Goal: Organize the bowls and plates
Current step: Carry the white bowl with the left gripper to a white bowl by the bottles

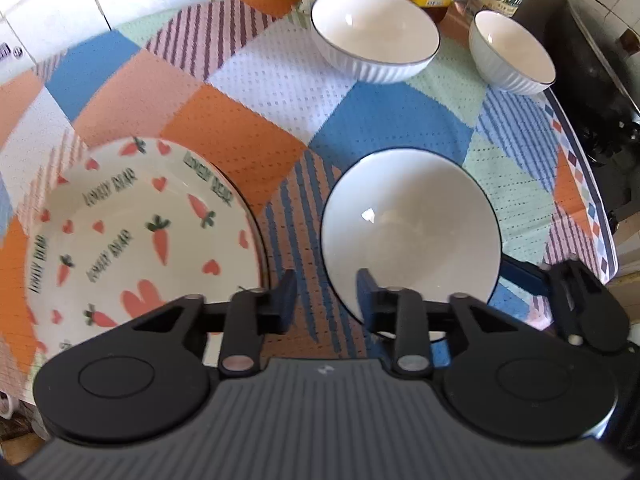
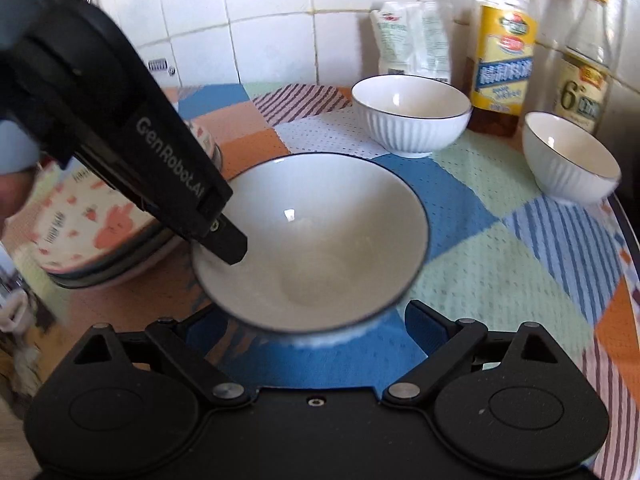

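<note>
The left gripper (image 1: 326, 300) has its jaws part-open astride the near bowl's (image 1: 412, 236) 9 o'clock rim, apparently not pressing. The right gripper (image 2: 308, 320) is spread wide, empty, at the bowl's 6 o'clock. The plate stack (image 1: 136, 232) lies at 9 o'clock.

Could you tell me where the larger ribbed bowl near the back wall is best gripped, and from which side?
Probably the thin upright rim of the ribbed bowl on its near side, coming down from above with one finger inside and one outside. It stands upright and empty, its near side is open cloth, while the bottles crowd the far side.
</note>
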Demonstrator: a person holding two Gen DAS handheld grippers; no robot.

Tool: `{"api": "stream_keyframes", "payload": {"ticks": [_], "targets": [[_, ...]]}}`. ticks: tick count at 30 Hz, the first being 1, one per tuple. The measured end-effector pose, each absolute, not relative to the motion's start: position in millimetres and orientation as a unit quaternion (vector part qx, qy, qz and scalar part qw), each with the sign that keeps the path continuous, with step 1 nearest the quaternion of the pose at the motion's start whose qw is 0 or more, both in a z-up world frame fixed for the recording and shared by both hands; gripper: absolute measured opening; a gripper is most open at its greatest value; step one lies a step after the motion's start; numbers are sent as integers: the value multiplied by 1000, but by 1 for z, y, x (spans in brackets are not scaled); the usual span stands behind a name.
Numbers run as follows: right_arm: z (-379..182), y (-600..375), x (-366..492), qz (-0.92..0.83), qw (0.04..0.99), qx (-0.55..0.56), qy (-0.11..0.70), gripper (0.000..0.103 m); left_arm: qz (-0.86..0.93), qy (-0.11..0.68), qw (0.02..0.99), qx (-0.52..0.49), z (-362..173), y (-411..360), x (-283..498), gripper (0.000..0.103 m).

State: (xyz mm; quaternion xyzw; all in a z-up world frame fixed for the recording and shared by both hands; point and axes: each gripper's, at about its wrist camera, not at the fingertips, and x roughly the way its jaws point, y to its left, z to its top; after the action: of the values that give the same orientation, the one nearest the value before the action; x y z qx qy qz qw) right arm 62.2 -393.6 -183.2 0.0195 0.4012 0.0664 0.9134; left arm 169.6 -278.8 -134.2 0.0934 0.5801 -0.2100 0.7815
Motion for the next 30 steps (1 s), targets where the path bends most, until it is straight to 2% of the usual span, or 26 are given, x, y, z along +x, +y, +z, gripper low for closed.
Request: {"api": "stream_keyframes", "payload": {"ticks": [6,13,16,21,28,30], "targets": [[-144,-404,34,60,925,48,373,97,-237,578,772,117,-99,-269,171,41],[-112,-424,23,34,940,159,299,97,-273,571,764,127,-75,-254,182,49],[-107,-434,33,43,916,233,323,97,-286,567,762,130,-74,-250,193,51],[-86,-429,41,4,935,212,284,94,-296,547,770,143,-72,-246,212,56],[-79,-417,93,-31,931,178,317,94,-311,531,773,156,-80,-244,253,59],[-79,-414,105,-34,932,174,317,91,-321,520,775,162,-79,-246,264,59]]}}
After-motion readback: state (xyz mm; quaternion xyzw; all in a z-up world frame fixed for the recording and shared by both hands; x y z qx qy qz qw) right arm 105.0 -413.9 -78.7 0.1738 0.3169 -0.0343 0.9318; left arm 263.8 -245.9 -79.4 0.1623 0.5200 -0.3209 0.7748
